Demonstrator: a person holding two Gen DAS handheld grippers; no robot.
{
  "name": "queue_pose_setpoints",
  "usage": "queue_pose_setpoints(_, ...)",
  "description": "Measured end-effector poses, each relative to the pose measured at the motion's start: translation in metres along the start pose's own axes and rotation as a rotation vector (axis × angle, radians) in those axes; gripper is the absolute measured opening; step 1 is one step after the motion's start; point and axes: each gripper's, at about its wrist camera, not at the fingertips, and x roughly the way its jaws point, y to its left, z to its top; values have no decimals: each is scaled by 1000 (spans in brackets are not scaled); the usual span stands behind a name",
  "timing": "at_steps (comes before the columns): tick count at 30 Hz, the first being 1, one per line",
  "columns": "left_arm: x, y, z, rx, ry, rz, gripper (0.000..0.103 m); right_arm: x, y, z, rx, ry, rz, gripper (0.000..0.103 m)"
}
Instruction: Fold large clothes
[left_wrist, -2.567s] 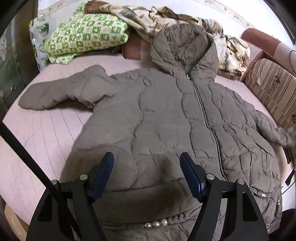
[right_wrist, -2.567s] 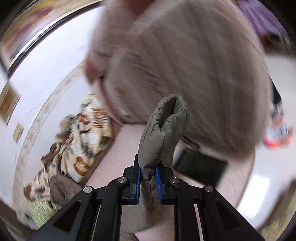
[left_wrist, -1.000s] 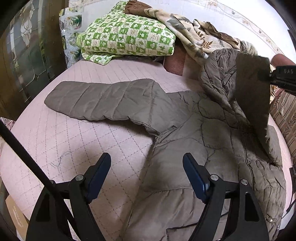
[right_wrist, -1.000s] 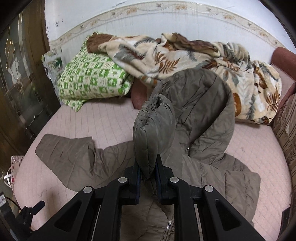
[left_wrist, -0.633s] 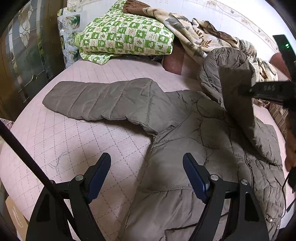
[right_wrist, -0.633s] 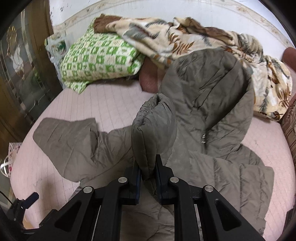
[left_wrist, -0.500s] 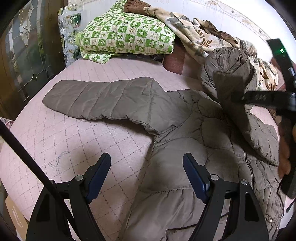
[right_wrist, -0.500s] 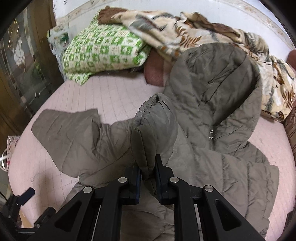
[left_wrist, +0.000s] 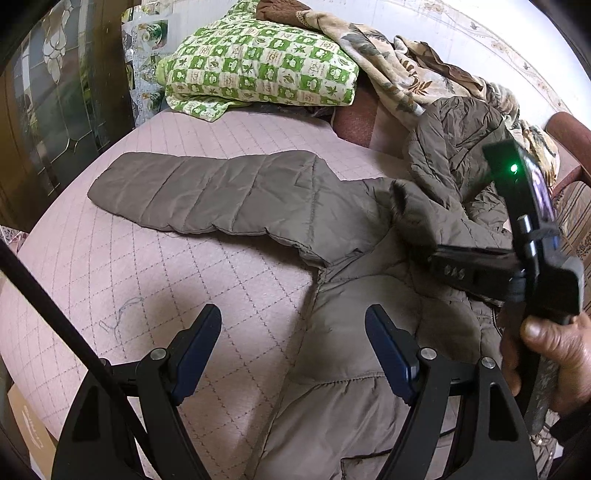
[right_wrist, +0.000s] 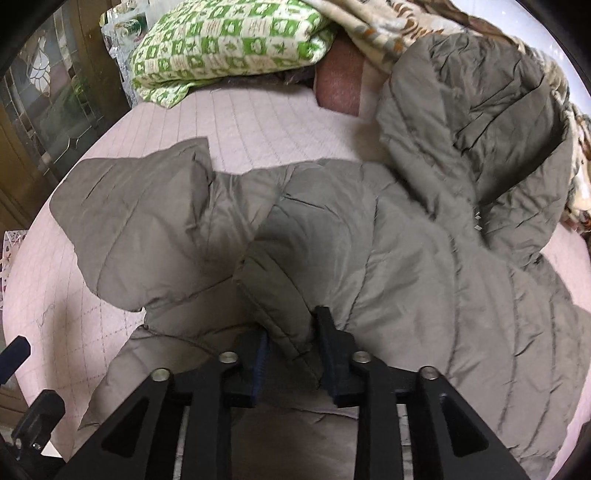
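Observation:
A large grey-brown quilted hooded coat lies spread on a pink quilted bed. Its one sleeve stretches out flat to the left. My left gripper is open and empty, hovering over the coat's side edge. My right gripper holds the cuff of the other sleeve, which is folded across the coat's chest and laid low on it; its jaws look slightly parted around the cuff. The right gripper also shows in the left wrist view. The hood lies at the far right.
A green-and-white checked pillow and a leaf-patterned blanket sit at the bed's head. A dark wood-and-glass door stands on the left. A striped sofa arm is at the right.
My right gripper has carried the sleeve cuff across and lowered it onto the coat's chest, and its jaws have eased apart a little. My left gripper has stayed open and nearly still.

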Motion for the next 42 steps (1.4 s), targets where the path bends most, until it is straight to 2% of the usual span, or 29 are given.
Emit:
queue_pose_setpoints(2, 1, 0, 0, 0, 2, 9, 79, 3, 2, -4, 1, 16, 48, 60)
queue_pose_setpoints(3, 2, 0, 1, -1, 4, 7, 79, 3, 4, -6, 1, 23, 75, 62)
queue_pose_setpoints(6, 4, 3, 4, -10, 13, 5, 79, -9, 6, -11, -14, 34, 136, 63)
queue_pose_setpoints(8, 6, 5, 6, -12, 19, 4, 79, -27, 1, -15, 0, 32, 218, 63)
queue_pose_setpoints(11, 8, 7, 9, -14, 36, -15, 79, -72, -32, -24, 66, -62, 296, 63)
queue_pose_setpoints(13, 11, 7, 10, -5, 52, -2, 79, -99, -70, -32, 124, -119, 277, 63)
queue_pose_setpoints(15, 18, 7, 9, 5, 82, 22, 80, -122, -122, -46, 206, -163, 211, 63)
queue_pose_setpoints(19, 24, -4, 6, 29, 109, 34, 80, -144, -209, -83, 325, -143, 19, 63)
queue_pose_setpoints(25, 44, -19, 10, 54, 151, 57, 80, -153, -297, -142, 522, -180, -25, 63)
queue_pose_setpoints(28, 66, -32, 15, 75, 213, 42, 80, -134, -330, -157, 577, -134, -35, 63)
queue_pose_setpoints(31, 77, -48, 20, 117, 218, 57, 80, -107, -347, -151, 595, -106, -4, 63)
queue_pose_setpoints(34, 84, -57, 29, 134, 217, 50, 80, -87, -364, -147, 625, -107, 127, 63)
queue_pose_setpoints(36, 91, -62, 35, 156, 214, 61, 79, -74, -364, -137, 613, -85, 179, 63)
queue_pose_setpoints(37, 94, -64, 37, 163, 211, 69, 71, -68, -364, -133, 601, -72, 182, 60)
queue_pose_setpoints(38, 98, -66, 39, 170, 215, 71, 64, -65, -362, -129, 580, -66, 176, 38)
queue_pose_setpoints(39, 102, -67, 42, 170, 228, 64, 55, -63, -360, -129, 552, -58, 162, 33)
queue_pose_setpoints(42, 110, -71, 46, 176, 225, 81, 53, -65, -353, -117, 491, -41, 71, 21)
